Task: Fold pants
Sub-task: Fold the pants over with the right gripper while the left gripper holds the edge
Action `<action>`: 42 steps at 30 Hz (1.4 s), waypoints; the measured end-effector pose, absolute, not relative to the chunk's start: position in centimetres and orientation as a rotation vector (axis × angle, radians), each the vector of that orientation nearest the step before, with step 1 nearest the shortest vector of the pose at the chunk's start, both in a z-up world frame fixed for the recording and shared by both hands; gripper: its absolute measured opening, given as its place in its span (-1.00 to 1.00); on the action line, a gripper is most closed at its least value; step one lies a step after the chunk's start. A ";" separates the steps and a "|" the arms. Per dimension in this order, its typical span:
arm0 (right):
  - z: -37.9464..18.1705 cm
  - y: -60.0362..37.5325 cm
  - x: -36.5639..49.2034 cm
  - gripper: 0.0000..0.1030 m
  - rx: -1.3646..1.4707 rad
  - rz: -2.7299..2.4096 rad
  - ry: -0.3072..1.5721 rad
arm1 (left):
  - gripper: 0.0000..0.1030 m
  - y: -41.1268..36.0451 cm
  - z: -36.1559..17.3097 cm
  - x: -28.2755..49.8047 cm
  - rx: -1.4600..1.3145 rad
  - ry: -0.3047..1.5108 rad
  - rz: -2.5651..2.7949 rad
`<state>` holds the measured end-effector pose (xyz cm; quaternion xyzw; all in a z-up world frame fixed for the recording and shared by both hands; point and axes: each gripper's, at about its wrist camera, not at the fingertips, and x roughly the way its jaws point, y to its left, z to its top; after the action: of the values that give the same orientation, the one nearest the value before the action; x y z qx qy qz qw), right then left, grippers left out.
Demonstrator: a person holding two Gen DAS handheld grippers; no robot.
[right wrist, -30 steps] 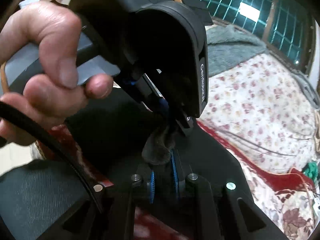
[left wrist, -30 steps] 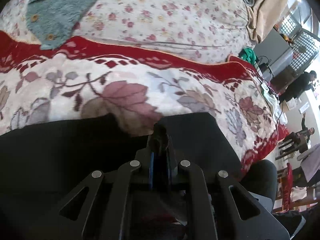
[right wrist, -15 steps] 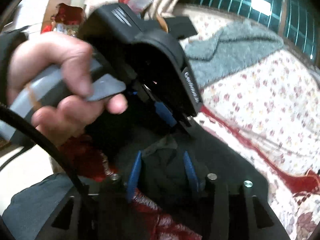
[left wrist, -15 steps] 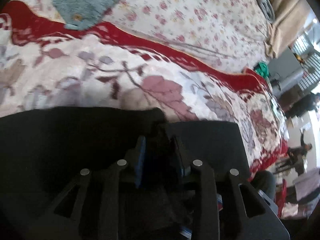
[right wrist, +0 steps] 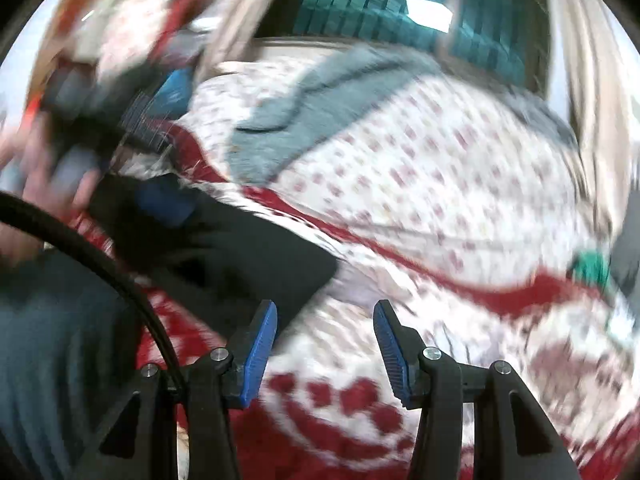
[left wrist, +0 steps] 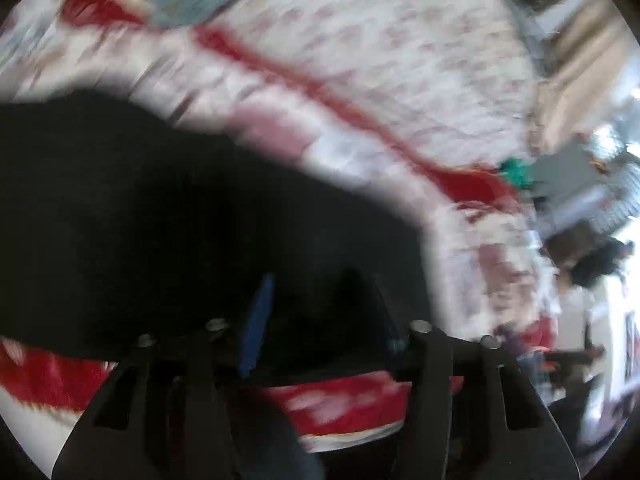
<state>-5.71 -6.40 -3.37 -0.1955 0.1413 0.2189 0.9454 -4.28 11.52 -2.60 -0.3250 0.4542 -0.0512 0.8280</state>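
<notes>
The black pants (left wrist: 168, 208) lie flat on the red and white floral blanket (left wrist: 304, 96), filling the left and middle of the blurred left wrist view. My left gripper (left wrist: 320, 312) is open just above the pants, with nothing between its blue pads (left wrist: 258, 320). In the right wrist view the pants (right wrist: 248, 256) lie to the left, one corner near the left pad. My right gripper (right wrist: 325, 340) is open and empty over the blanket (right wrist: 360, 364). The hand holding the left gripper (right wrist: 76, 168) shows blurred at the far left.
A teal fuzzy cloth (right wrist: 304, 116) lies on the small-flowered sheet (right wrist: 440, 176) behind the blanket. A window with a grille (right wrist: 400, 4) is beyond the bed. Furniture and a green item (left wrist: 516, 172) stand past the bed's right edge. A black cable (right wrist: 100, 264) crosses the left.
Both grippers have opened and let go of the pants fabric. Both have pulled back, and the right gripper has swung to the right, off the pants. Both views are motion-blurred.
</notes>
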 end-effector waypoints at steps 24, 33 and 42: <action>-3.5 -1.4 -3.4 -0.08 -0.523 0.676 0.249 | -0.38 14.4 -2.6 -8.2 -0.755 0.815 0.151; -7.3 1.8 -2.0 -0.07 -0.559 0.792 0.404 | -0.38 15.1 -2.9 -8.6 -0.810 0.804 0.140; -2.5 -0.1 2.4 -0.07 -0.325 0.854 0.434 | -0.38 14.8 -2.8 -8.5 -0.791 0.811 0.142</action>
<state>2.44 -0.12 -2.50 -0.1555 0.2078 0.4092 0.8748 -8.49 14.84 -2.76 -0.3742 0.3837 0.0670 0.8416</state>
